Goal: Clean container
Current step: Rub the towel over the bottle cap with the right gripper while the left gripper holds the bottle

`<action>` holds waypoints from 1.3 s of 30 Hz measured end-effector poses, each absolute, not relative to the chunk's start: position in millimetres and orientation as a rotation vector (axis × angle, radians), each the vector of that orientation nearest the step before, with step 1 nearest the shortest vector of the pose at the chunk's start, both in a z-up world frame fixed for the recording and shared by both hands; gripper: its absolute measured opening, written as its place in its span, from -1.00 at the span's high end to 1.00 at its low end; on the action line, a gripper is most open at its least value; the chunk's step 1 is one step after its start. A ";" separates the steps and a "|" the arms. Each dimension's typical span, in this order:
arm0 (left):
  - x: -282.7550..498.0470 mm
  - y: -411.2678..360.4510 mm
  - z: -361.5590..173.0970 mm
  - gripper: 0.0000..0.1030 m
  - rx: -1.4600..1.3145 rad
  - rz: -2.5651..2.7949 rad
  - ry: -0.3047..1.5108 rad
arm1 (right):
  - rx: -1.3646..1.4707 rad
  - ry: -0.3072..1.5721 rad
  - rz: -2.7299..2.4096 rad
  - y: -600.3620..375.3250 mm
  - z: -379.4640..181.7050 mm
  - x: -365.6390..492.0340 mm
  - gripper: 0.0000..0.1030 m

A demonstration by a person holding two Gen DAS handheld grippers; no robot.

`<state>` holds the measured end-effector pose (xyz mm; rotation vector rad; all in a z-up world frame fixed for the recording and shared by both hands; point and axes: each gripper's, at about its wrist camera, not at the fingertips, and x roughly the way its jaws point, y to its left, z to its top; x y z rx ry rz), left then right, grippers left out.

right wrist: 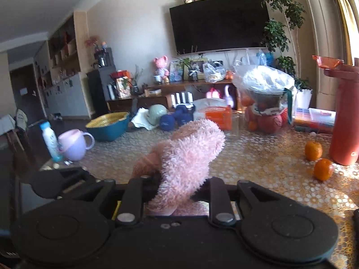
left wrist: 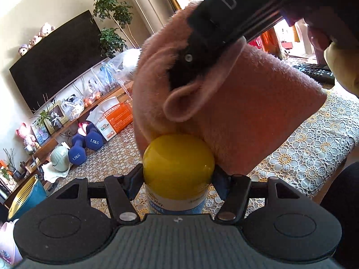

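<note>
A white container with a round yellow lid (left wrist: 178, 157) and a blue label sits between the jaws of my left gripper (left wrist: 178, 179), which is shut on it. A fluffy pink cloth (left wrist: 235, 116) hangs from above and rests against the top of the lid. My right gripper (left wrist: 186, 67) reaches in from the upper right, wrapped in the cloth, with a hand behind it. In the right wrist view the pink cloth (right wrist: 186, 157) bunches up between the fingers of my right gripper (right wrist: 177, 183), which is shut on it. The container is hidden there.
A table with a patterned lace cover (right wrist: 269, 170) carries two oranges (right wrist: 323, 169), a red bottle (right wrist: 345, 116), a lilac cup (right wrist: 74, 144), a small white bottle (right wrist: 50, 141) and a teal bowl (right wrist: 110, 126). A remote control (left wrist: 314, 72) lies at the right. Blue dumbbells (left wrist: 86, 144) lie on the floor.
</note>
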<state>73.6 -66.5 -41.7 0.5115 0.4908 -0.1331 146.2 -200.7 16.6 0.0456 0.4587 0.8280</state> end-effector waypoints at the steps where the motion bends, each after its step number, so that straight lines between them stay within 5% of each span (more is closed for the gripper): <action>1: 73.9 -67.1 -42.3 -0.24 0.514 -0.133 0.489 | 0.056 0.459 0.845 -198.1 18.0 144.1 0.57; 17: 61.1 -37.3 -35.1 -0.23 0.382 -0.119 0.522 | 0.057 0.646 0.760 -192.8 -28.3 169.4 0.66; 29: 43.0 7.1 -33.5 -0.22 0.252 -0.108 0.565 | 0.208 0.642 1.037 -157.7 -1.0 166.6 0.65; 39: 29.7 35.1 -35.1 -0.22 0.137 -0.119 0.596 | 0.038 0.717 1.054 -102.7 -19.6 167.6 0.65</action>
